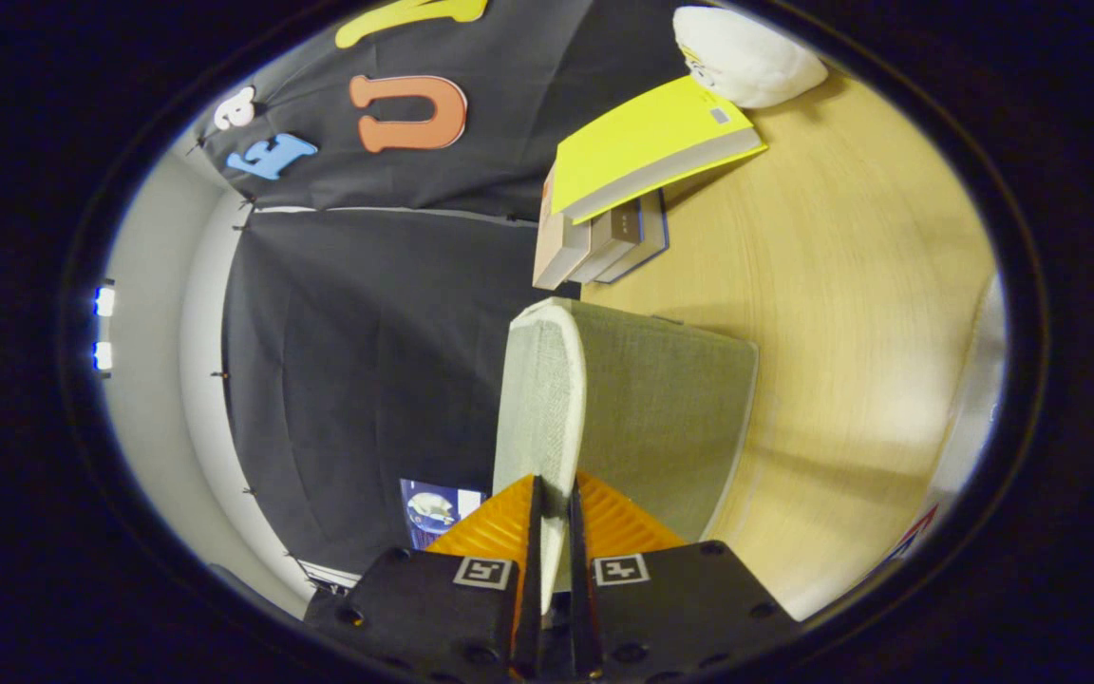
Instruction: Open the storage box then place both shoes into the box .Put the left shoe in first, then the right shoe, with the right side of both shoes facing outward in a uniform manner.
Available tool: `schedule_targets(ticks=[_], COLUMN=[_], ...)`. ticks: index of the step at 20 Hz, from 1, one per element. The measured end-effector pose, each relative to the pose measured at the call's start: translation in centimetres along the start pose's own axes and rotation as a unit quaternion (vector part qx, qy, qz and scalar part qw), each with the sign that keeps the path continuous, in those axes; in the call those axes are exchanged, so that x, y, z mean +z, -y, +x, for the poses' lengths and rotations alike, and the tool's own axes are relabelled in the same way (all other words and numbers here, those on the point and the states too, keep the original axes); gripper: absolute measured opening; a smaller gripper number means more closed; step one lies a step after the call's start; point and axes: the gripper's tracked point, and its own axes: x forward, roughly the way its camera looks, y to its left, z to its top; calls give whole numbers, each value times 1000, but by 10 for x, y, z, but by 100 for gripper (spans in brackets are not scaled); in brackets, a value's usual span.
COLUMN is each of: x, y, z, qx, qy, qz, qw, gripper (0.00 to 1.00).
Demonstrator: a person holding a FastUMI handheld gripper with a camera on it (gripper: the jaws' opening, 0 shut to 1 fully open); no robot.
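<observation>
Gripper [555,532]: seen at the bottom centre of the frame; the view is rolled a quarter turn, so the wooden tabletop stands as a vertical plane on the right half of the frame and the booth wall fills the left half.
Finger state: the two fingers are drawn nearly together, with only a thin slot between them; the edge of the lid sits in that slot and both fingers press on it.
Lid [539,399]: a pale, woven-fabric flap with a rounded white rim, running from between the fingers up toward the centre of the frame, lifted away from the box body.
Storage box [666,418]: a grey-green fabric-covered box just beyond the fingers, to the right of the lid, resting against the light wooden table [851,313].
Books [594,242]: a small row of upright volumes beyond the box, upper centre of the frame.
Yellow book [647,142]: a flat yellow-covered book lying across the row, tilted.
White object [742,52]: a soft, rounded white item at the top of the frame, touching the yellow book's far corner; whether it is a shoe cannot be told.
</observation>
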Motion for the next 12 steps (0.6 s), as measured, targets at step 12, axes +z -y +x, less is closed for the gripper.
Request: schedule_targets(ticks=[12], x=[15], y=[-97], z=[-21], qx=[-8], qy=[52], qz=[-15], qw=[999], gripper=[5])
